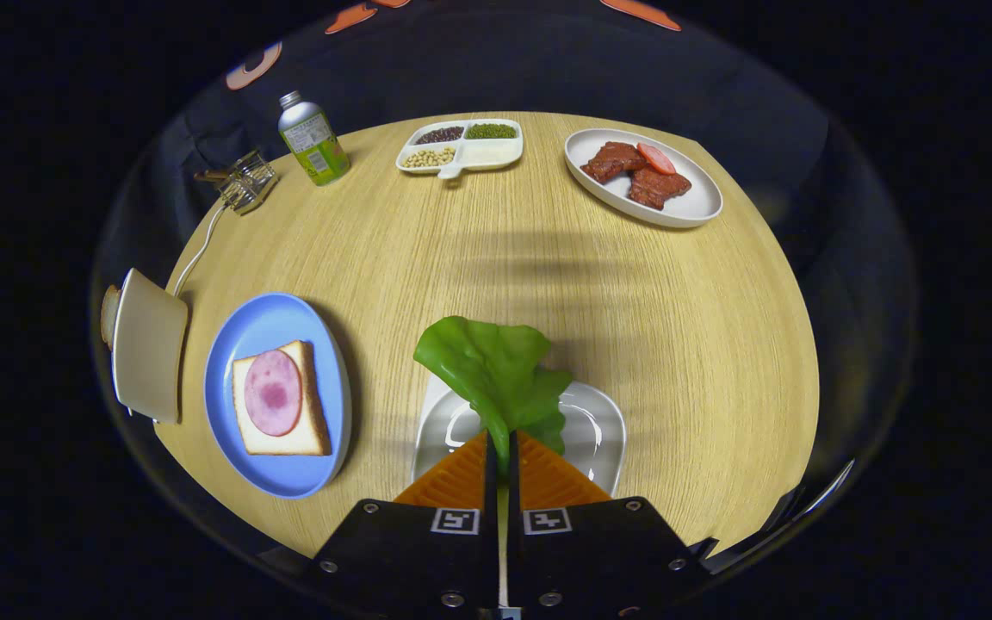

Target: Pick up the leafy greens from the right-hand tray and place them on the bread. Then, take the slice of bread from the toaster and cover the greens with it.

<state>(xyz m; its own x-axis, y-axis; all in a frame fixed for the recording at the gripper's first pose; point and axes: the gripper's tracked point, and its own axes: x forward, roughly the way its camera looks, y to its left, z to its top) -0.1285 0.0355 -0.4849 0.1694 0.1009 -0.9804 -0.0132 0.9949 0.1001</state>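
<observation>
The leafy greens (pixel 496 370) are pinched by their stem between the two fingers of the gripper (pixel 500 448), which are pressed nearly together on it, so the leaf stands up and fans out just ahead of the fingertips. Directly under the leaf and the fingers lies a white tray (pixel 595 430), glossy and bare where it shows. To the left of the tray sits a blue plate (pixel 276 331) carrying a slice of bread (pixel 311 435) with a round piece of ham (pixel 273 393) on top. Further left, at the table's edge, stands a cream toaster (pixel 150 344) with a second slice of bread (pixel 108 315) poking out of it; a white cord (pixel 196 250) runs from it. All of this rests on a round wooden table (pixel 479 250). On the far side are a green bottle (pixel 313 139), a small glass holder (pixel 244 182), a divided dish of beans (pixel 461 146), and an oval plate (pixel 694 207) with pieces of meat (pixel 634 172).
</observation>
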